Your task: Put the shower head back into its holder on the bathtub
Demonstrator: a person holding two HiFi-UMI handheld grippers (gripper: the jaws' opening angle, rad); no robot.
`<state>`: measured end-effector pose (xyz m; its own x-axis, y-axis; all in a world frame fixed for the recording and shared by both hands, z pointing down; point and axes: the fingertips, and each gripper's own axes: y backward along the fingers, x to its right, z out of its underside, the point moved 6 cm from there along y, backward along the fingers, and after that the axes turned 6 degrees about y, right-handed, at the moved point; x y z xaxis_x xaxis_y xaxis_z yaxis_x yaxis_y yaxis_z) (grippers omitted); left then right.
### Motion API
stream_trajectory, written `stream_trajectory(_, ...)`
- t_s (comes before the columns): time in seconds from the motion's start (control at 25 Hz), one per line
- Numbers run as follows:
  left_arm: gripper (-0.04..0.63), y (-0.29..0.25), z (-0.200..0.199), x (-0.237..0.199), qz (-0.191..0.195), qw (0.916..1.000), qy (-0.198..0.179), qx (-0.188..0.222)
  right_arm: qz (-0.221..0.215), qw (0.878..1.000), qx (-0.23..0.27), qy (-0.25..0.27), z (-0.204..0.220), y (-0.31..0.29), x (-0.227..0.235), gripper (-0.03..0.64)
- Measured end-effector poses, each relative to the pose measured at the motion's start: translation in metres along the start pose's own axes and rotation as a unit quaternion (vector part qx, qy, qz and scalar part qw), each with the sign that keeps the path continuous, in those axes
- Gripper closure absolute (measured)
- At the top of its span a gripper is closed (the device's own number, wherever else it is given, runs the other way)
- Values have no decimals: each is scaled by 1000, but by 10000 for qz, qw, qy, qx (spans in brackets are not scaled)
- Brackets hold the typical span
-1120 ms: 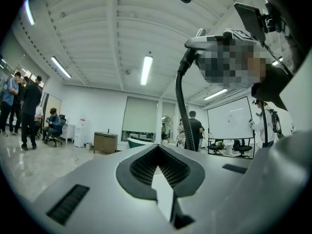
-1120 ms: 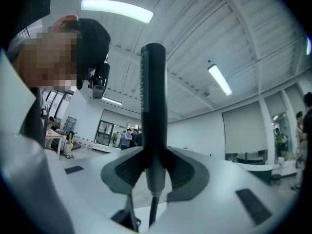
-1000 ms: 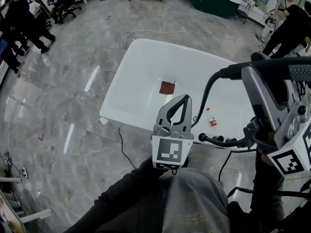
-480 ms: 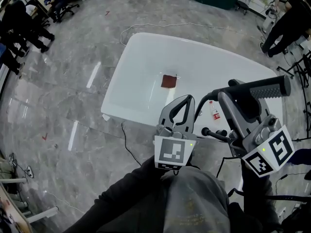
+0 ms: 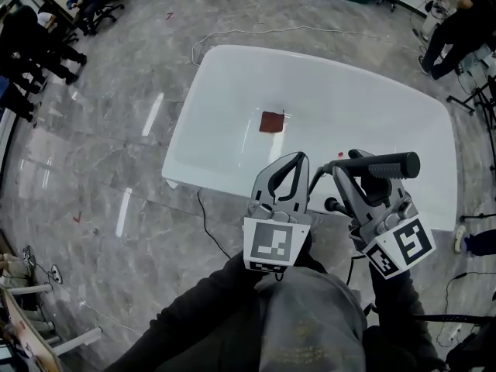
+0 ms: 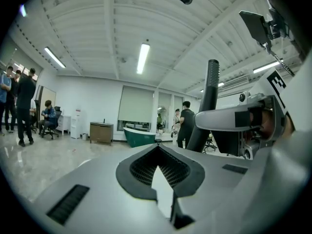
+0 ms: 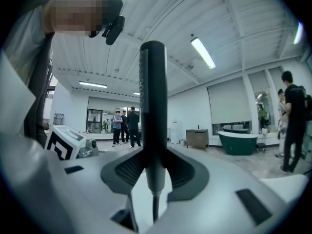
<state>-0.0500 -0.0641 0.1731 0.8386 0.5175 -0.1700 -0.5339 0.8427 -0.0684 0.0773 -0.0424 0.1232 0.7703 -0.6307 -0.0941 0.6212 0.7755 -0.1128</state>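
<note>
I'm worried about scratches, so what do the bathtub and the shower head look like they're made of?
The bathtub: glossy white, likely acrylic or enamel, judging by its smooth, even sheen. The shower head: dark, matte handle with a finely dotted face, probably plastic, though coated metal can't be ruled out.

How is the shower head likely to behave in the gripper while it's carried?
The shower head is probably rigid: it stands straight out of the shut right gripper. Its round handle may twist in the pads. The hose curves loosely, so it likely tugs.
</note>
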Motion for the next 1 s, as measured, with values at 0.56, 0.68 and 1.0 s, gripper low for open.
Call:
stream_trajectory(0.56, 592, -27, 20, 5, 17, 9996, 211, -208, 154, 9991, -335, -209, 48, 2, 14, 477)
stream_trajectory(0.68, 592, -28, 20, 7, 46, 9995, 255, -189, 210, 9986, -420, -254, 54, 4, 14, 477)
stream_trajectory(1.0, 592, -5, 48, 14, 112, 9994, 203, -241, 352, 9977, -482, -333, 86, 21, -8, 477)
